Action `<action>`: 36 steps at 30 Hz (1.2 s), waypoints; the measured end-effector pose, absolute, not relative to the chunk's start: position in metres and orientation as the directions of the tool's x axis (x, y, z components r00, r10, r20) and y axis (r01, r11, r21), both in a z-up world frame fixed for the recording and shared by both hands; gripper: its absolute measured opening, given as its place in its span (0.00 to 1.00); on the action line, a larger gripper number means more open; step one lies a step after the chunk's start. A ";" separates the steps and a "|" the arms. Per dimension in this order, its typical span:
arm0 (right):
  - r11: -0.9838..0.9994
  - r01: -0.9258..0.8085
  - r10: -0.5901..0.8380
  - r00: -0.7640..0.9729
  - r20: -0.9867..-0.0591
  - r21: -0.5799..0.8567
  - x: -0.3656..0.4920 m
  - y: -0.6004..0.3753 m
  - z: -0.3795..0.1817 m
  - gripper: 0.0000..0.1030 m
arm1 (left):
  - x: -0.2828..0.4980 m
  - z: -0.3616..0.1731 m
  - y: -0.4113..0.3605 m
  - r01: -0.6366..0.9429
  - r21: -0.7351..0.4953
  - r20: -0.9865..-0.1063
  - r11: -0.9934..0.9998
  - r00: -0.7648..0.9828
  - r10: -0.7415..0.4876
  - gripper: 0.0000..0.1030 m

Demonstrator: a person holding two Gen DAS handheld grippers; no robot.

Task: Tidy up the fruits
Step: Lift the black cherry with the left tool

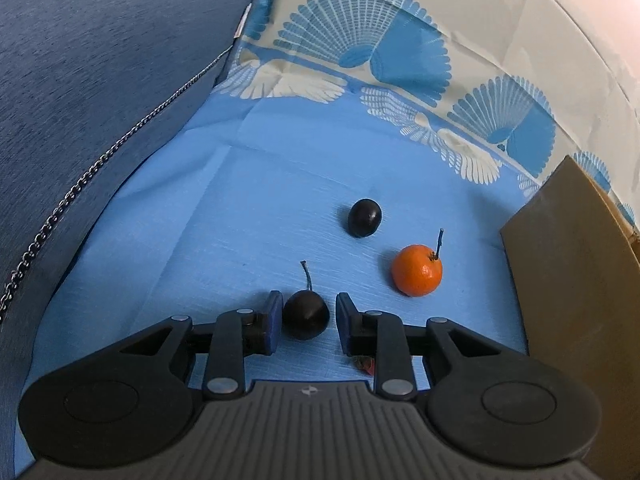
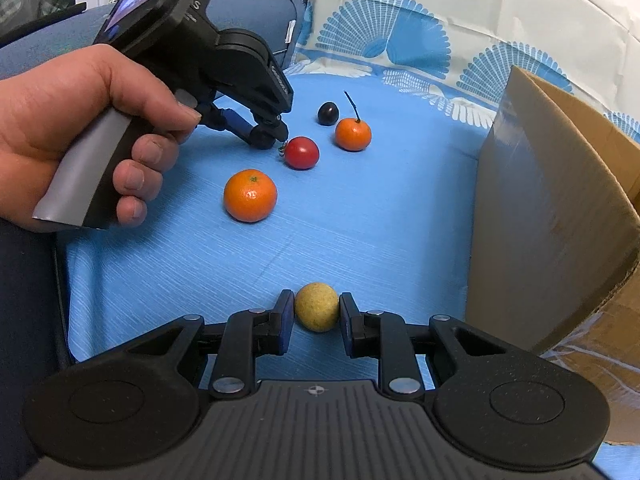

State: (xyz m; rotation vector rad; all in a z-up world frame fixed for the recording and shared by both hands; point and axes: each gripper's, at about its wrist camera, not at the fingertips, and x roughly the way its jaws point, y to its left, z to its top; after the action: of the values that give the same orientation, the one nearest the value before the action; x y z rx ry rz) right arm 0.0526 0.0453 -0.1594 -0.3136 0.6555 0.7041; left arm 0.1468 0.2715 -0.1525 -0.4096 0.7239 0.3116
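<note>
- Yellow fruit: we see it on the blue cloth, clamped by the right gripper, beside the cardboard box.
- Dark stemmed fruit: lies between the left gripper pads; left pad touches, right pad stands clear.
- Farther off: stemmed orange, dark plum.

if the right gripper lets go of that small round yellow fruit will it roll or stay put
The small round yellow speckled fruit is close to a ball, so it could roll if nudged. The blue cloth looks flat and finely ribbed, which probably damps that. Its matt, pitted skin should grip well in the right gripper, whose pads press both sides.
</note>
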 end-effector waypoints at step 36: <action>0.784 -0.614 0.486 0.696 -0.529 -0.088 0.027 0.016 -0.124 0.24 | 0.069 -0.075 0.207 -0.275 -0.247 -0.492 0.929 0.862 0.124 0.25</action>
State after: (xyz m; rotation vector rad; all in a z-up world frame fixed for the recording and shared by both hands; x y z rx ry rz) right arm 0.0266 0.0155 -0.1238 -0.2673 0.5090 0.6215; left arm 0.0691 0.2069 -0.0754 -0.3171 0.4899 0.2128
